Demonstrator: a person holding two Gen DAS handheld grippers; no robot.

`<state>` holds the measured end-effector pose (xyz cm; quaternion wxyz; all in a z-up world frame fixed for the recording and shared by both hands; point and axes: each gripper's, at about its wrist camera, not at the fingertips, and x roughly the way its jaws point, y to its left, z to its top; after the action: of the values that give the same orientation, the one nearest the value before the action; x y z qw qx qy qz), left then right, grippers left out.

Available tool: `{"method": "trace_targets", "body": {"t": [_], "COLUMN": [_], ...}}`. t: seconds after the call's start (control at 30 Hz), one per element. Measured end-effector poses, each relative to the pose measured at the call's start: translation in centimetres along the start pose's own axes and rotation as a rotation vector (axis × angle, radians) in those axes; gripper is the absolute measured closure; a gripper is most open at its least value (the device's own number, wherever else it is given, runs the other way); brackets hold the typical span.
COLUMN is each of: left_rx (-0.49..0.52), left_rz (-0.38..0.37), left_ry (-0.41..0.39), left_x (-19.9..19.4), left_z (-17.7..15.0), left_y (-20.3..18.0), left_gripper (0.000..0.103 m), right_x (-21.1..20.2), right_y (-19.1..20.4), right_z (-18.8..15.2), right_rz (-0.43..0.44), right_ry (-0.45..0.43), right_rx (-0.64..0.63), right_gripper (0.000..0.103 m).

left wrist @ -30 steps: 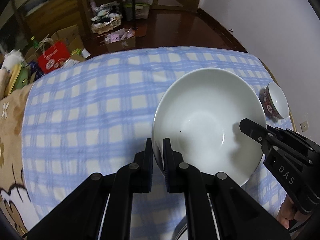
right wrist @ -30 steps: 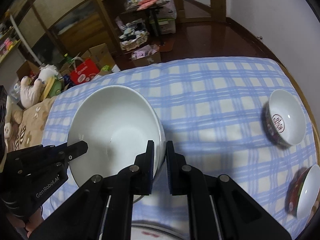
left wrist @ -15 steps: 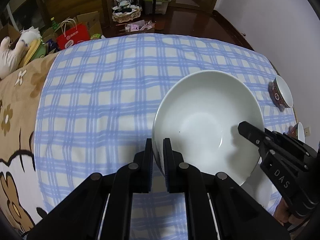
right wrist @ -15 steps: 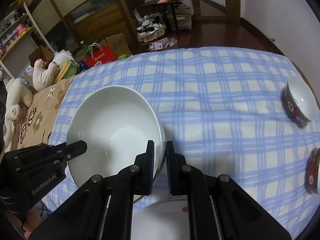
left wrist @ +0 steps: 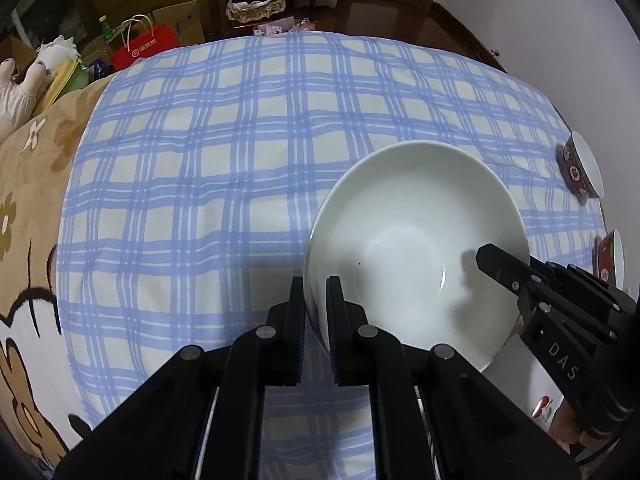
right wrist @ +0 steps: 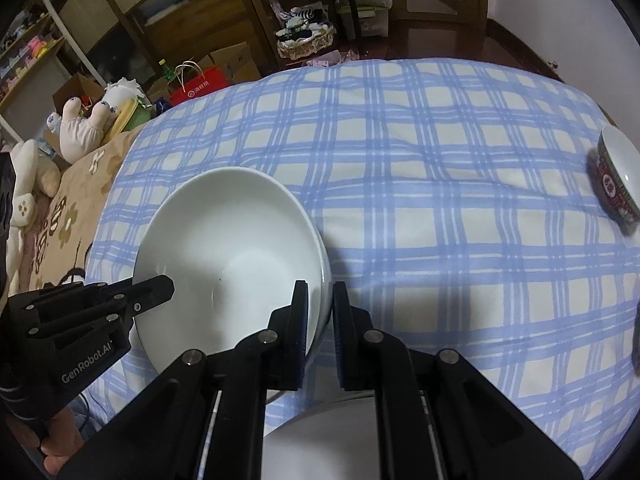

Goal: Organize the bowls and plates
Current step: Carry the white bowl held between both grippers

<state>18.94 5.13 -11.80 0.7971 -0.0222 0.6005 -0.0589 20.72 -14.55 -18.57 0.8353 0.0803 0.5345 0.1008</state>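
A large white bowl [left wrist: 416,240] hangs tilted above the blue checked tablecloth [left wrist: 240,152], held from both sides. My left gripper [left wrist: 316,312] is shut on its left rim. My right gripper [right wrist: 320,316] is shut on the opposite rim, and shows in the left wrist view as the black gripper [left wrist: 504,268] over the bowl's right edge. The same white bowl [right wrist: 232,256] fills the left of the right wrist view. A white plate [right wrist: 340,436] lies under my right gripper. Two small red-patterned bowls [left wrist: 580,168] [left wrist: 610,258] stand at the table's right edge.
The small patterned bowl [right wrist: 618,180] sits far right in the right wrist view. A beige flowered blanket [left wrist: 24,208] lies left of the cloth. Beyond the table are a red bag [left wrist: 144,46], boxes, soft toys [right wrist: 84,120] and shelves.
Both grippers and the bowl have drawn back toward the near edge and sunk a little. More cloth shows beyond the bowl, and the white plate has come into view beneath.
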Motion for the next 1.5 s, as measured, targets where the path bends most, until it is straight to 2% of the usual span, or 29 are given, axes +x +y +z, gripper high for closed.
{"method": "trace_targets", "body": {"t": [0.2,1.17,1.5], "left_rx": [-0.004,-0.001,0.015], "left_rz": [-0.004,-0.014,-0.035], "left_ry": [0.019,0.015,-0.014], "left_x": [0.7,0.9,-0.4], "left_z": [0.1,0.0,-0.2], "left_y": [0.1,0.2,0.0], "left_gripper": [0.093,0.093,0.082], "right_x": [0.7,1.0,-1.3], "right_y": [-0.3,-0.8,-0.7], "right_z": [-0.4,-0.5,-0.6], "right_rz": [-0.004,0.000,-0.023], "right_ry": [0.008,-0.001,-0.050], "right_rx": [0.021,0.029,0.031], "right_gripper": [0.091,0.091,0.088]}}
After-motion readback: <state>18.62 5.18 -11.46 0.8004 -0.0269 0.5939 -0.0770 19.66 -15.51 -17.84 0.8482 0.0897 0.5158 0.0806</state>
